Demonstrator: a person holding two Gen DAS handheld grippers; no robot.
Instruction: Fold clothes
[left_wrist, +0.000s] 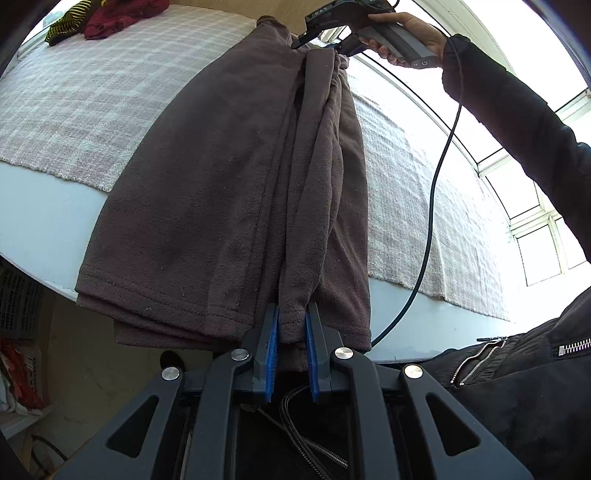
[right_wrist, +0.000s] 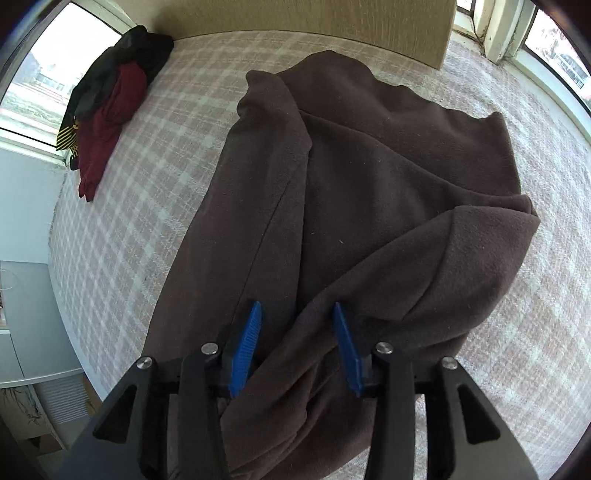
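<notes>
The left gripper (left_wrist: 291, 325) pinches the hem of the brown fleece (left_wrist: 229, 192), which lies lengthwise on the checked blanket (left_wrist: 74, 110) with its hem hanging over the table edge. The right gripper (right_wrist: 297, 314) stands part open, fleece between its pads (right_wrist: 251, 332) but unpressed. A clothes pile (right_wrist: 107, 103) lies well apart by the window; a crate (left_wrist: 18, 299) stands below the table, contents unclear.

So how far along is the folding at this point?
Done: the brown fleece garment lies folded lengthwise on the checked blanket. In hand: the left gripper pinches its hem; the right gripper stands open over it. Left: crosswise folds, plus the dark red garment pile.
</notes>
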